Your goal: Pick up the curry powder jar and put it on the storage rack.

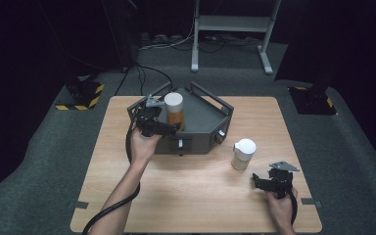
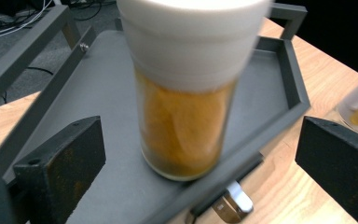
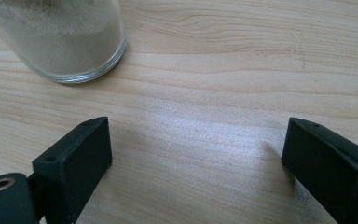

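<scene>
Currently, the left gripper [image 1: 169,128] is positioned at the near-left side of the grey tray [image 1: 203,117], level with the amber-filled jar [image 1: 174,111] that stands upright on the tray floor under a white cap. In the left gripper view the jaws are spread wide, one on each side of the jar [image 2: 184,121], and no pad is pressed against the glass; the jar is released. The step in hand is judged to be either the placing of this jar in the tray, with the release just made, or the approach to grasp it; which of the two cannot be told. If a withdrawal follows, a straight retreat is called for, so that neither pad clips the glass or the tray rail.

Further right, a second white-capped jar [image 1: 243,153], holding pale powder, stands on the wooden table [image 1: 200,196] just beside the tray's near-right corner. The right gripper [image 1: 264,183] is held low near it, its jaws open and empty above bare wood, with the jar base [image 3: 60,39] ahead and to one side. A forward reach, centred on that jar, is required before closing.
</scene>
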Demonstrator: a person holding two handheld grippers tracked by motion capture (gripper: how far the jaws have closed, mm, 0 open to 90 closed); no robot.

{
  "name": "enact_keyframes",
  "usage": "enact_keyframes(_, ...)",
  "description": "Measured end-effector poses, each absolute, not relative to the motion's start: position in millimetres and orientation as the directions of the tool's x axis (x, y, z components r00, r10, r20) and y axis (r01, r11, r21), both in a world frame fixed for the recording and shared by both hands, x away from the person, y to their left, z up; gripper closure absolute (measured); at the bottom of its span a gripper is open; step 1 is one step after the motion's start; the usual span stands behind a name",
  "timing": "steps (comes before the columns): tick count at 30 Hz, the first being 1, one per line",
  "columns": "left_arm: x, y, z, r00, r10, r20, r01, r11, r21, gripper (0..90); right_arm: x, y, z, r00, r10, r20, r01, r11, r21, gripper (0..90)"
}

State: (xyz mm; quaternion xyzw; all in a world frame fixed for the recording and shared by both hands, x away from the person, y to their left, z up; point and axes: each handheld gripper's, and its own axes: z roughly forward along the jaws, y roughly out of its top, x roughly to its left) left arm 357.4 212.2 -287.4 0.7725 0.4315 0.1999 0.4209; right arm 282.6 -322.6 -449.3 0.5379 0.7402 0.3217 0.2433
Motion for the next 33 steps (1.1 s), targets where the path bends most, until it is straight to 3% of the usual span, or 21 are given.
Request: enact_keyframes(33, 297, 215, -369, 0.612, 0.786, -0.09, 0.491, -0.288, 0.822, 2.7, 283, -322, -449, -0.303, 0.953, -0.015, 0.64, 0.215, 0.738, 7.8)
